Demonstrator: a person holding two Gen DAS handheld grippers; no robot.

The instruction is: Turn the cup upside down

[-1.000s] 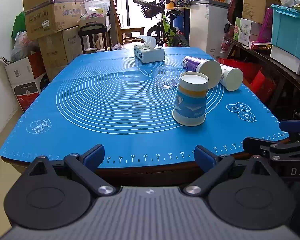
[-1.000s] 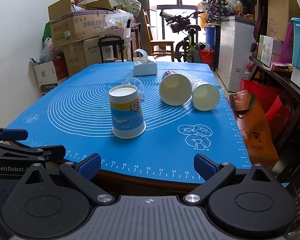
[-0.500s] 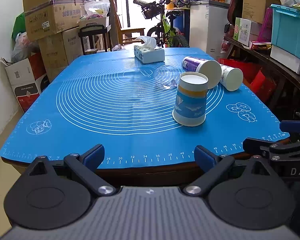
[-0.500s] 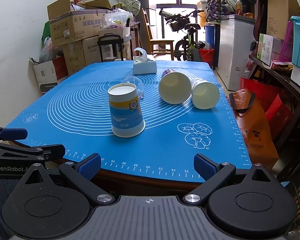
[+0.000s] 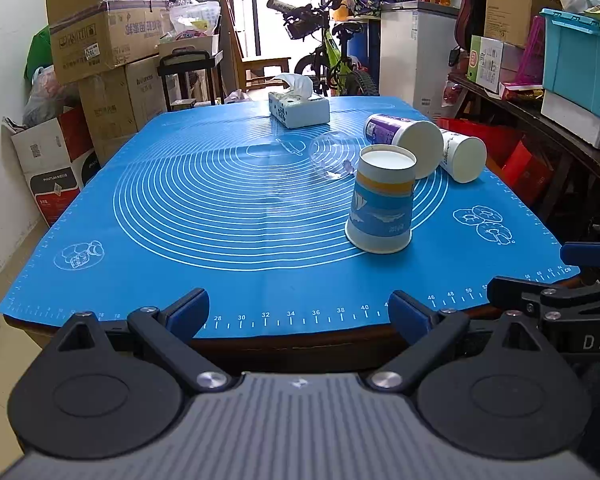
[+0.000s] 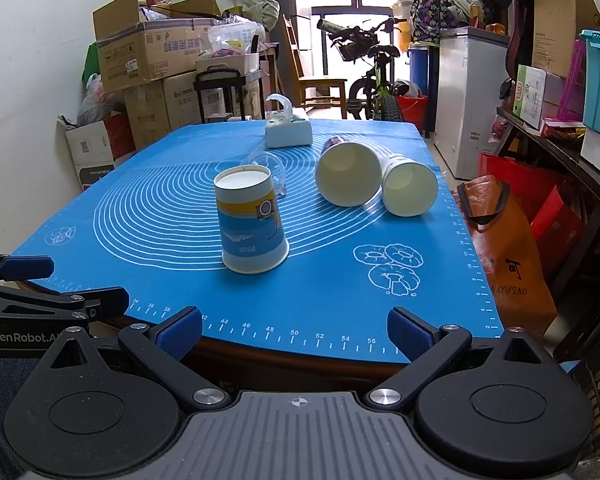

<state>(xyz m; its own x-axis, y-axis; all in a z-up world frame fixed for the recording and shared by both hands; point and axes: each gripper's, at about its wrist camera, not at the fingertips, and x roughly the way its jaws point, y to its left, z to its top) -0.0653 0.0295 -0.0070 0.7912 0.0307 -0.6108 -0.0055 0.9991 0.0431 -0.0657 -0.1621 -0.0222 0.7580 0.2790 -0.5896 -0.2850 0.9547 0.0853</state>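
A blue, white and orange paper cup stands upside down, rim on the blue mat, right of centre; it also shows in the right wrist view. My left gripper is open and empty at the table's near edge, well short of the cup. My right gripper is open and empty, also at the near edge, to the right of the left one. Each gripper's fingers show at the edge of the other's view.
Two paper cups lie on their sides behind the standing one, a purple one and a white one. A clear plastic cup lies beside them. A tissue box sits at the far edge. Boxes and shelves surround the table.
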